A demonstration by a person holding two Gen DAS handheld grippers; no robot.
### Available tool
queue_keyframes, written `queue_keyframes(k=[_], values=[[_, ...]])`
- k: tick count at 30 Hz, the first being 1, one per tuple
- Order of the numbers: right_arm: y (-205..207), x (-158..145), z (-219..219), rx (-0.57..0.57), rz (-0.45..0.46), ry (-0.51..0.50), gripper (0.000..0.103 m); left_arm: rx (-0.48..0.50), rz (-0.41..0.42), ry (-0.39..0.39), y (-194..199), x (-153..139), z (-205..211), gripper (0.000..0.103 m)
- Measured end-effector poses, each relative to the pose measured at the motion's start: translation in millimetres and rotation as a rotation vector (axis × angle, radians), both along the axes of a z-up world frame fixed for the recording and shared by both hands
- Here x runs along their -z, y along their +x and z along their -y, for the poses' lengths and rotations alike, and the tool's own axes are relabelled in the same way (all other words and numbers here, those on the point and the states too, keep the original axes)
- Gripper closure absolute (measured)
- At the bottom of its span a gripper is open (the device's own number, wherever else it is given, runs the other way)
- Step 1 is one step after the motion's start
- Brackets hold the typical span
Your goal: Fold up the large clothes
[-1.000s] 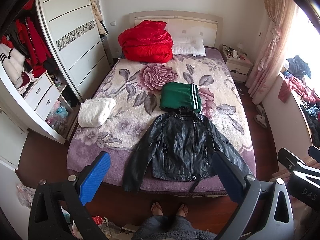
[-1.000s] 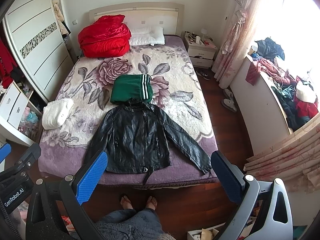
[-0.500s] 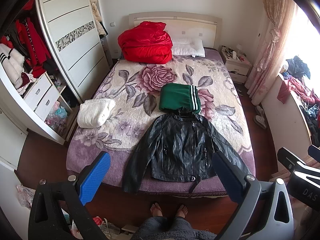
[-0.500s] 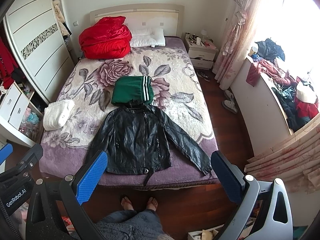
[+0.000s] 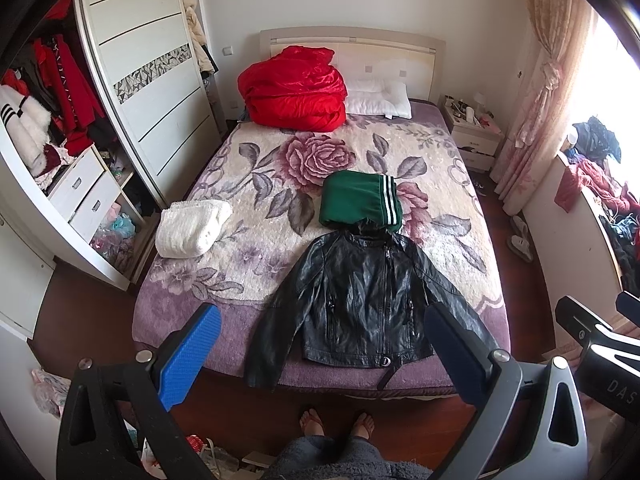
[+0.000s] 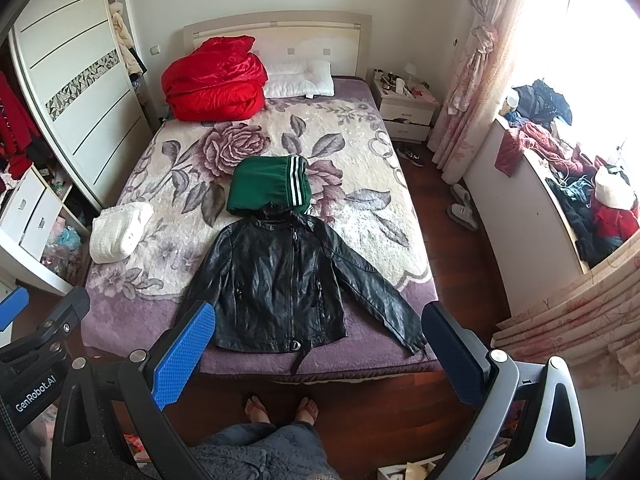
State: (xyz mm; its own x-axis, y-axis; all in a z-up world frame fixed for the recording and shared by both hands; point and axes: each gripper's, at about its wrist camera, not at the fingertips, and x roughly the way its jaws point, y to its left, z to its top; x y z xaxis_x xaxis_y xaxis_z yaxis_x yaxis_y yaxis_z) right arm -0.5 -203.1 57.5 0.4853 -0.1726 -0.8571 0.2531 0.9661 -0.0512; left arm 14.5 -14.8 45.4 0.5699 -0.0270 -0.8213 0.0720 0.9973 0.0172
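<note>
Both grippers, left gripper (image 5: 320,354) and right gripper (image 6: 318,354), are spread wide and hold nothing. The black jacket (image 6: 282,280) lies flat ahead of and below them on the bed (image 6: 120,320), its 2 sleeves spread. Folding seems not yet begun; next, I judge, reach down for a sleeve.

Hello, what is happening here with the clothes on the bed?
A person stands at the foot of the bed holding a gripper in each hand. The left gripper and the right gripper are both open and hold nothing. A black leather jacket lies spread flat near the bed's edge, sleeves out, not yet folded. Behind it sit a folded green garment and a folded white one.
</note>
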Motion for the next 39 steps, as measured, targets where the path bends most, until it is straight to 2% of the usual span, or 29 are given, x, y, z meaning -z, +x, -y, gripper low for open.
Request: queue_keyframes(k=[21,27,30,33,36,38,39], values=[[-0.1,2.0,-4.1,0.001,0.004,0.003,0.000,0.006,0.012,-0.011,0.1,2.5,-1.5,0.000],[-3.3,6.5,-4.1,0.005,0.005,0.003,0.000,0.010,0.014,-0.013,1.6,8.3,-1.0,0.000],[-1.3,11.4,-3.5,0.025,0.006,0.004,0.000,0.017,0.028,0.005,9.7,21.1,-4.8,0.000],[2.7,33.7,6.6,0.044,0.024,0.021,0.000,0.036,0.025,0.033,31.2,48.5,-7.2,0.000],[11.3,83.5,34.5,0.115,0.011,0.073,0.000,0.028,0.054,0.071,55.6,83.4,-9.3,0.000],[16.8,123.3,66.9,0.207,-0.003,0.129,0.000,0.019,0.054,0.105,74.0,114.1,-6.2,0.000],[19.6,140.7,81.6,0.241,-0.015,0.160,0.007,0.021,0.044,0.112,83.4,131.8,-2.8,0.000]])
